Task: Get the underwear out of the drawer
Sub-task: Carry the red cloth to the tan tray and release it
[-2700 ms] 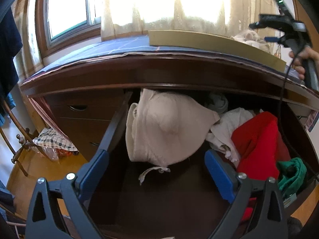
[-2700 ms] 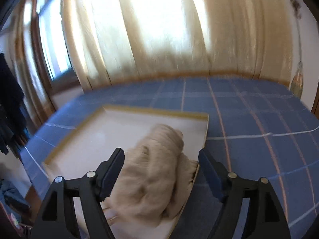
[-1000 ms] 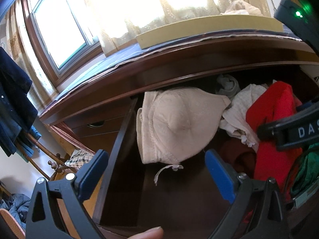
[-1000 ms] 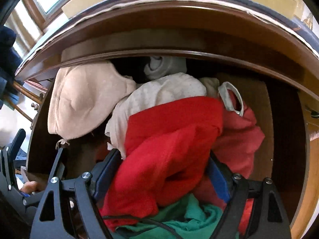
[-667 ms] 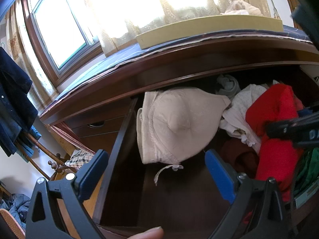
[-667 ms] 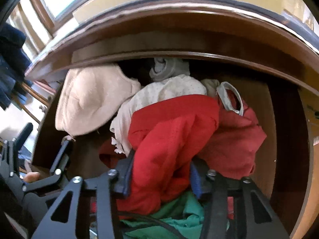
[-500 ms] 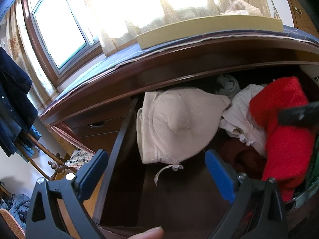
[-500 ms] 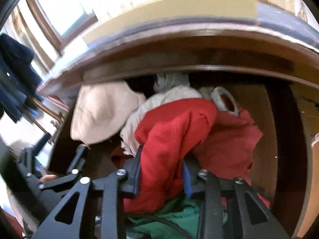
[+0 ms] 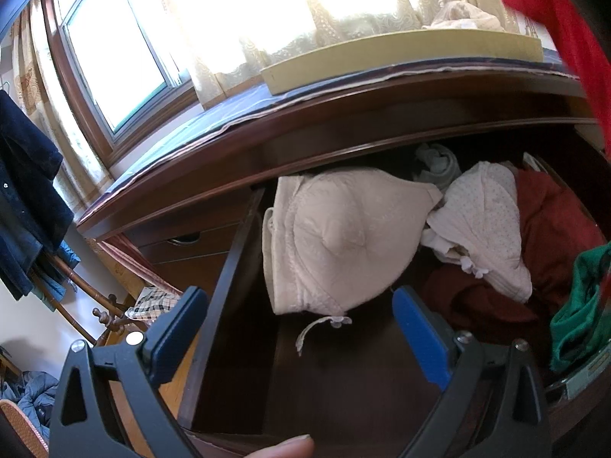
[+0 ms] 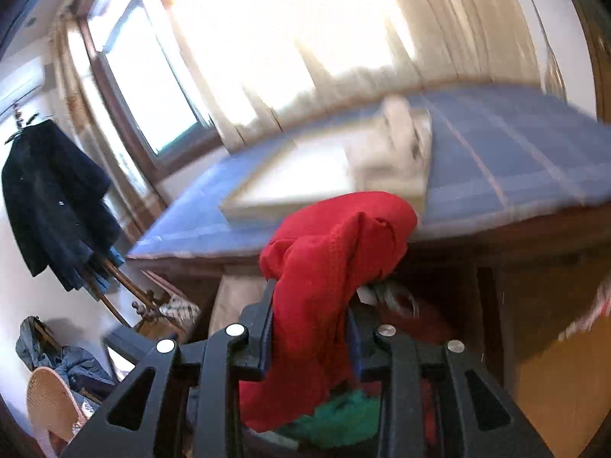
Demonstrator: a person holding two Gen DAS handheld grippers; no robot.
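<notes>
Hanging lengthwise downward, red underwear pinched in right gripper fingers, left gripper fingers wide

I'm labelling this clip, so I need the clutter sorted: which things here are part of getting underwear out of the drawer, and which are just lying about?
Part of the job:
- drawer
- red garment, clamped in the right gripper
- beige bra
- white dotted garment
- tray on the dresser top

Lying about:
- dark coat
- curtains
- left gripper, open and idle
</notes>
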